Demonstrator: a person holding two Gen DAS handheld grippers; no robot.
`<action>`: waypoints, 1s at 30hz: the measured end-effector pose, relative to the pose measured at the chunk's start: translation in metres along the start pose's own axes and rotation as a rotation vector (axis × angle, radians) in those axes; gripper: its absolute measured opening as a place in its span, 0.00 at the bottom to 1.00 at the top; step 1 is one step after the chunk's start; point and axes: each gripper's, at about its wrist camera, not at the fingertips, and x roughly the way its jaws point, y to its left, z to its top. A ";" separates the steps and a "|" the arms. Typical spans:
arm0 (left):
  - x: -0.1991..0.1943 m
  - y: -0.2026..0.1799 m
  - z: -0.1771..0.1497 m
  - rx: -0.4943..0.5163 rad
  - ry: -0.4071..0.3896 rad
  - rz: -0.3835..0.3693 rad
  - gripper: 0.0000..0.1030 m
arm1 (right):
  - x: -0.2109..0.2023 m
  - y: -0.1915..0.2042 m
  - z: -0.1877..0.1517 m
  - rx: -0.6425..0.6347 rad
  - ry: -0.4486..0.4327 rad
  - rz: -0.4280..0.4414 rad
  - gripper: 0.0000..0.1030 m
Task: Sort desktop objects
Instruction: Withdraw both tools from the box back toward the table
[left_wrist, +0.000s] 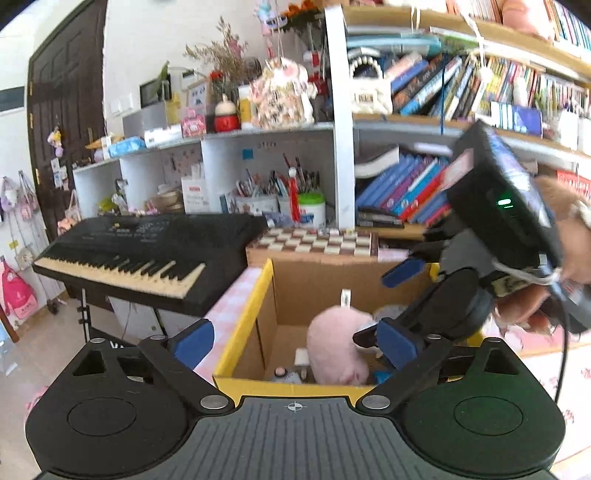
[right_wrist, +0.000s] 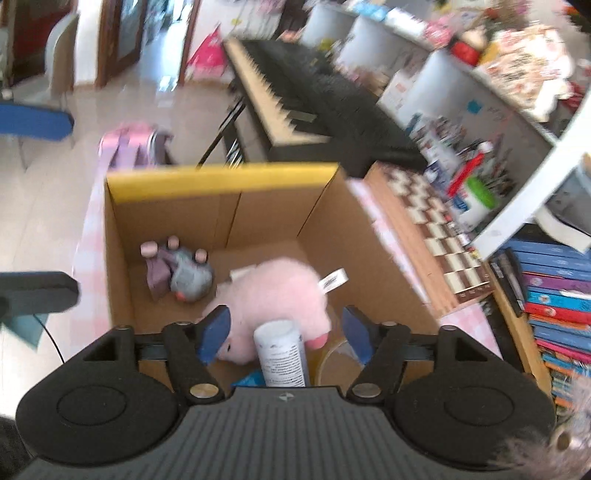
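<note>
A cardboard box (right_wrist: 221, 177) with a yellow rim (left_wrist: 295, 387) stands open on the desk. A pink plush pig (right_wrist: 273, 291) (left_wrist: 332, 347) lies inside it, next to a grey plush mouse (right_wrist: 188, 273). My right gripper (right_wrist: 286, 332) hangs open over the box. A white bottle (right_wrist: 282, 350) stands between its fingers, and neither pad touches it. My left gripper (left_wrist: 295, 345) is wide open above the box's near rim, with nothing in it. In the left wrist view the right gripper comes in from the right, one of its blue pads (left_wrist: 402, 271) over the box.
A tape roll (right_wrist: 332, 362) and a blue packet (right_wrist: 251, 378) also lie in the box. Beyond it are a chessboard (left_wrist: 314, 242), a black keyboard (left_wrist: 147, 251), pen cups (left_wrist: 258, 199) and shelves of books (left_wrist: 406, 188). A pink checked cloth (left_wrist: 232, 299) covers the desk.
</note>
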 end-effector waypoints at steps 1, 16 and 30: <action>-0.004 0.001 0.002 -0.006 -0.016 -0.007 0.95 | -0.009 -0.001 -0.001 0.027 -0.018 -0.015 0.69; -0.066 0.036 0.010 -0.071 -0.173 -0.036 0.98 | -0.135 0.025 -0.064 0.543 -0.167 -0.362 0.73; -0.094 0.028 -0.035 -0.065 -0.052 -0.109 0.98 | -0.201 0.116 -0.151 0.812 -0.082 -0.653 0.76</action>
